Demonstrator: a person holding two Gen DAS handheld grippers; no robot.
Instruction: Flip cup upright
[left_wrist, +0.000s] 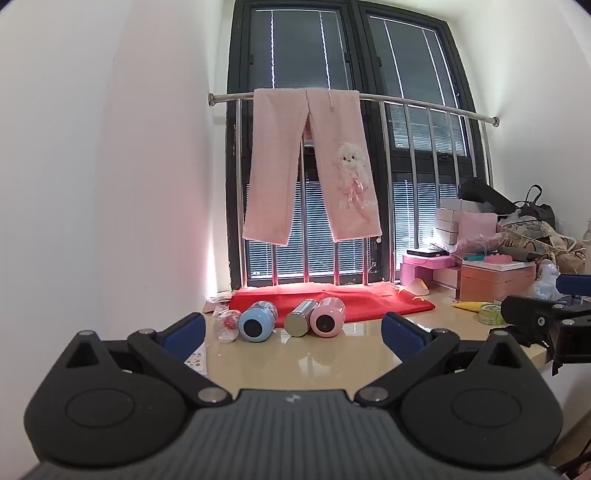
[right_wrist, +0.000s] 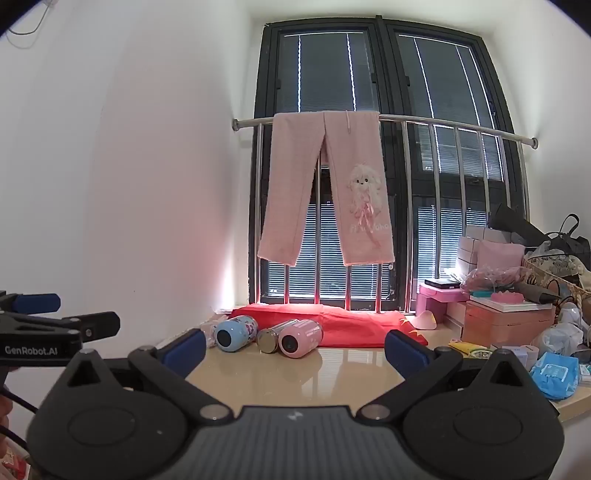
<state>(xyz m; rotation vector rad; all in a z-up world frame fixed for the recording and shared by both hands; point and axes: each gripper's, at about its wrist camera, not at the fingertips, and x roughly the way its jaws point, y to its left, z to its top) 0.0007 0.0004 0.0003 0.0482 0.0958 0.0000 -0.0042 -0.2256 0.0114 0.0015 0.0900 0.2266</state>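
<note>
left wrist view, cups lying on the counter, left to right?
clear cup → blue cup → steel cup → pink cup. All on their sides, bases toward the camera; both grippers open, touching nothing.

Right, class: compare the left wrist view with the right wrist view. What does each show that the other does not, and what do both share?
Only the left wrist view shows the clear cup lying beside the blue cup. Only the right wrist view shows the blue packet at the table's right edge. Both show the blue, steel and pink cup on their sides and pink trousers on the rail, with each pair of tongs open.
</note>
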